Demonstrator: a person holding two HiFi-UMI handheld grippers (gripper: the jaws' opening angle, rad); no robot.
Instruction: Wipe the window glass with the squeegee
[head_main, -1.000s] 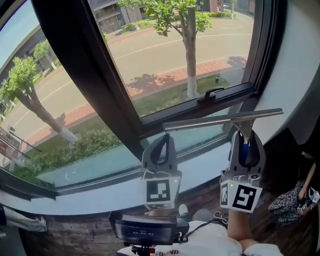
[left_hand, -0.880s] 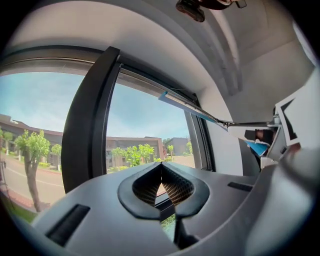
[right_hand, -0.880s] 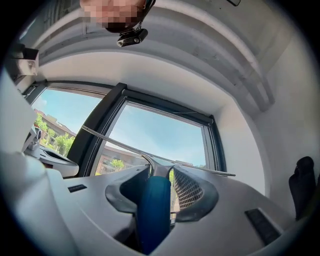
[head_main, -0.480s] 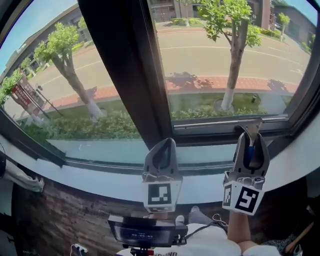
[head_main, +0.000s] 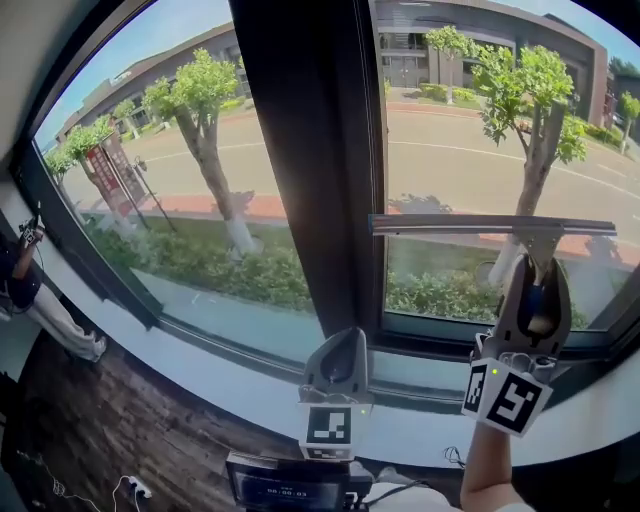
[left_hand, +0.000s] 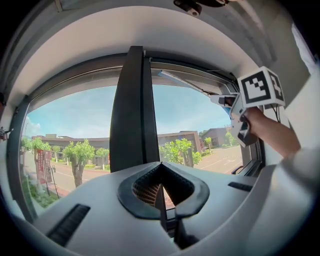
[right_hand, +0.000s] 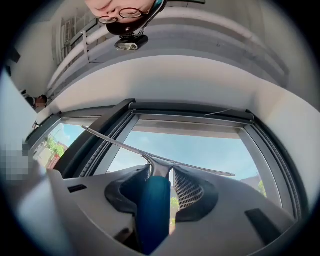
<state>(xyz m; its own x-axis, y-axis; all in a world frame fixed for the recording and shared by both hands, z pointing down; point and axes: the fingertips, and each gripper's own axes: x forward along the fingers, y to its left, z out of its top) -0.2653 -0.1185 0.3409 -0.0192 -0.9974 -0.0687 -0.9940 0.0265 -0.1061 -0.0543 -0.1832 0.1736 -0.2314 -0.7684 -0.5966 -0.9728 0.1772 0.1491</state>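
A squeegee with a long metal blade (head_main: 490, 225) and a blue handle (head_main: 538, 300) is held up before the right window pane (head_main: 470, 130), blade level. Whether the blade touches the glass I cannot tell. My right gripper (head_main: 537, 275) is shut on the handle. In the right gripper view the blue handle (right_hand: 152, 210) fills the jaws of the right gripper (right_hand: 162, 175) and the blade (right_hand: 160, 155) crosses the pane. My left gripper (head_main: 338, 350) hangs lower, near the sill, shut and empty. The left gripper view shows the left gripper (left_hand: 161, 197) closed, with the squeegee blade (left_hand: 182, 82) at upper right.
A wide dark mullion (head_main: 310, 150) splits the left pane (head_main: 180, 180) from the right one. A white sill (head_main: 250, 380) runs below the glass. A person (head_main: 20, 270) stands at the far left. A small screen device (head_main: 290, 485) sits at the bottom.
My right gripper has lifted the squeegee from the lower window frame up in front of the right pane. The head view has swung, bringing the mullion to the centre. The left gripper stays shut.
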